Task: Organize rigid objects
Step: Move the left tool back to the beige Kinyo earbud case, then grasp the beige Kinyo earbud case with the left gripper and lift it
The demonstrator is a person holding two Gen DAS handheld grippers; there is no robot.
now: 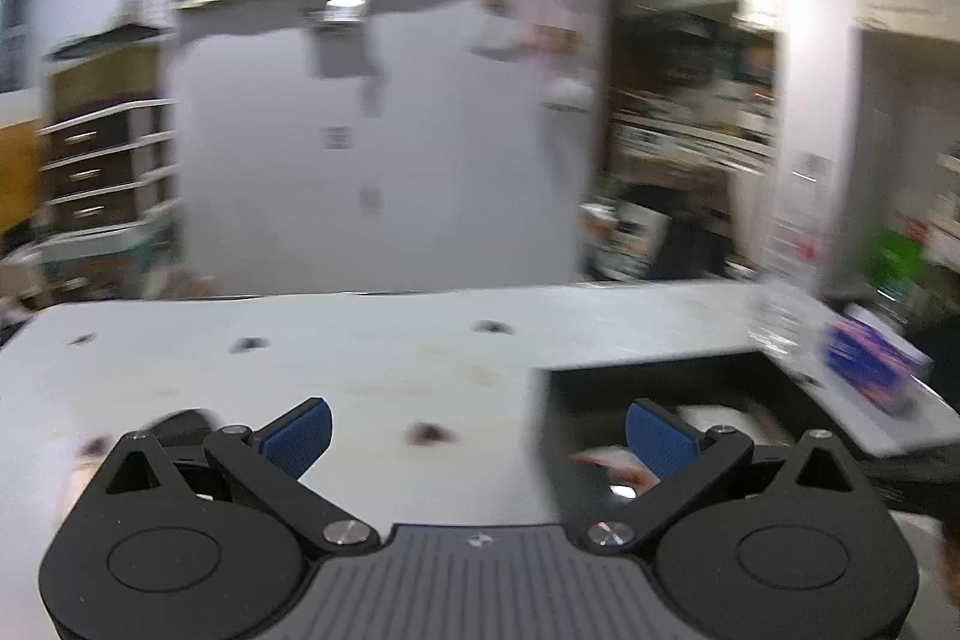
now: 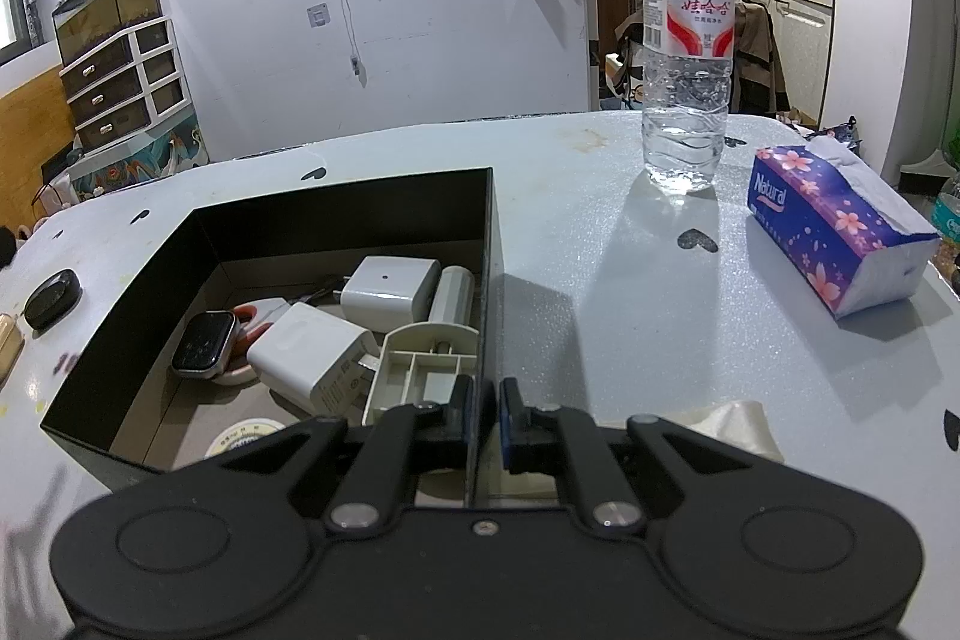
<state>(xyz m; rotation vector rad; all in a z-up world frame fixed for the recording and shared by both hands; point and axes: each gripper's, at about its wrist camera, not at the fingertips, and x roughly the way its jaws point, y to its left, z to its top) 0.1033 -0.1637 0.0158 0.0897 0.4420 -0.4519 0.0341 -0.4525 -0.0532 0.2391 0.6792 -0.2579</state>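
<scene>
The right gripper sits at the bottom centre of the right wrist view, its jaws pinching the right-hand wall of the black box, one pad inside and one outside. In the box lie a smartwatch, two white chargers, a beige plastic part against the near right wall, and a red and white item partly hidden under them. On the white table, a water bottle stands upright at upper right, a tissue pack lies at right, and a black round lid at left. In the blurred left wrist view, the left gripper has its jaws spread wide with nothing between them, above the table beside the box's left wall
</scene>
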